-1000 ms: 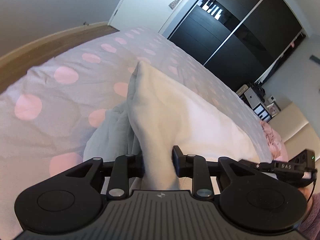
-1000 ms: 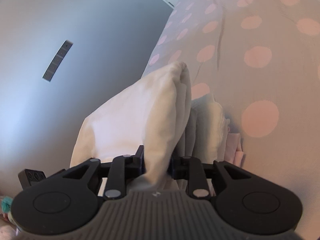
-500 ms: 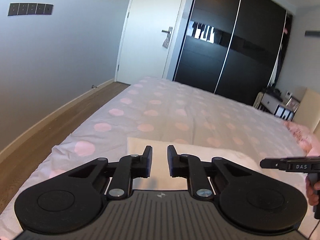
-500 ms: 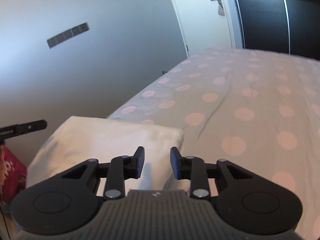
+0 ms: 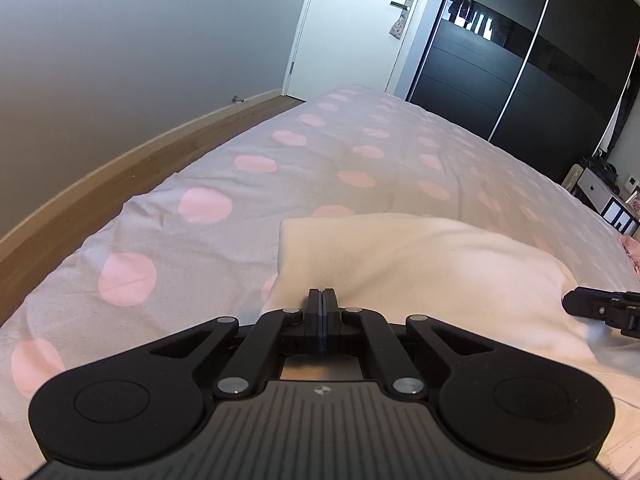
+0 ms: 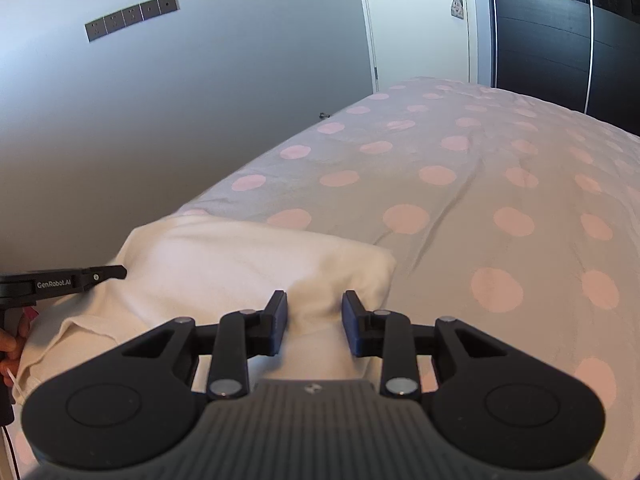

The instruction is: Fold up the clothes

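Note:
A cream garment (image 5: 420, 264) (image 6: 240, 256) lies folded on the near edge of a bed (image 5: 200, 208) (image 6: 480, 184) whose cover is grey with pink dots. My left gripper (image 5: 322, 300) hovers over the garment's left end, its jaws shut flat together with nothing between them. The same gripper (image 6: 120, 271) shows side-on at the left of the right wrist view, with a hand (image 6: 8, 344) below it. At the garment's right corner my right gripper (image 6: 314, 308) has a thick fold of the cloth filling the gap between its pads. Its tip (image 5: 572, 304) shows at the right of the left wrist view.
A wooden floor strip (image 5: 100, 184) runs between the bed's left side and a grey wall. A white door (image 5: 360, 32) and dark sliding wardrobe doors (image 5: 520, 60) stand beyond the bed's far end. A low shelf unit (image 5: 600, 196) and a pink cloth (image 5: 630, 248) are at the right.
A second ago both grippers held the garment lifted and bunched. It now lies flat and folded on the bed. The left jaws let go and closed empty, and both views have tilted up.

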Action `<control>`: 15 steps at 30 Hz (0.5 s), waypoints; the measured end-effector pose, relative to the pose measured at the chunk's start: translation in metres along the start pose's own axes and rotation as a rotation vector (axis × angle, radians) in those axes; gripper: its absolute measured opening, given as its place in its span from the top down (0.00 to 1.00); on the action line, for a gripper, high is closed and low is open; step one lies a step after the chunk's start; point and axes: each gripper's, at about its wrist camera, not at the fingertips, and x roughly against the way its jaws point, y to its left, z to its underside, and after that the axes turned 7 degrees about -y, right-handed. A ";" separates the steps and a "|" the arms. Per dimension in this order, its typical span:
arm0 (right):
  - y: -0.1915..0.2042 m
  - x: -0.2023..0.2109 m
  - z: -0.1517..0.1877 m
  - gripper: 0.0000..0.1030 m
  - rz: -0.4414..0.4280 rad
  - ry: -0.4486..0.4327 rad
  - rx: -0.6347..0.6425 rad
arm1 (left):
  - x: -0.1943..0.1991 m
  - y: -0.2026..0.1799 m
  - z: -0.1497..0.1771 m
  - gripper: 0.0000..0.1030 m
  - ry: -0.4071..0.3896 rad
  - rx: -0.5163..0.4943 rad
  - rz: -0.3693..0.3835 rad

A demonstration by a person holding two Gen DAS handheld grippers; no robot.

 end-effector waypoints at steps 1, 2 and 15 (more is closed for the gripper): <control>0.000 0.002 -0.001 0.67 0.001 0.001 0.006 | 0.003 -0.001 -0.001 1.00 -0.007 -0.003 0.004; -0.001 0.005 -0.002 0.67 -0.002 -0.002 0.007 | 0.006 -0.002 -0.003 1.00 -0.017 -0.008 0.008; 0.022 0.138 0.045 0.67 -0.049 -0.226 0.120 | 0.131 -0.030 0.023 0.97 -0.199 -0.194 0.045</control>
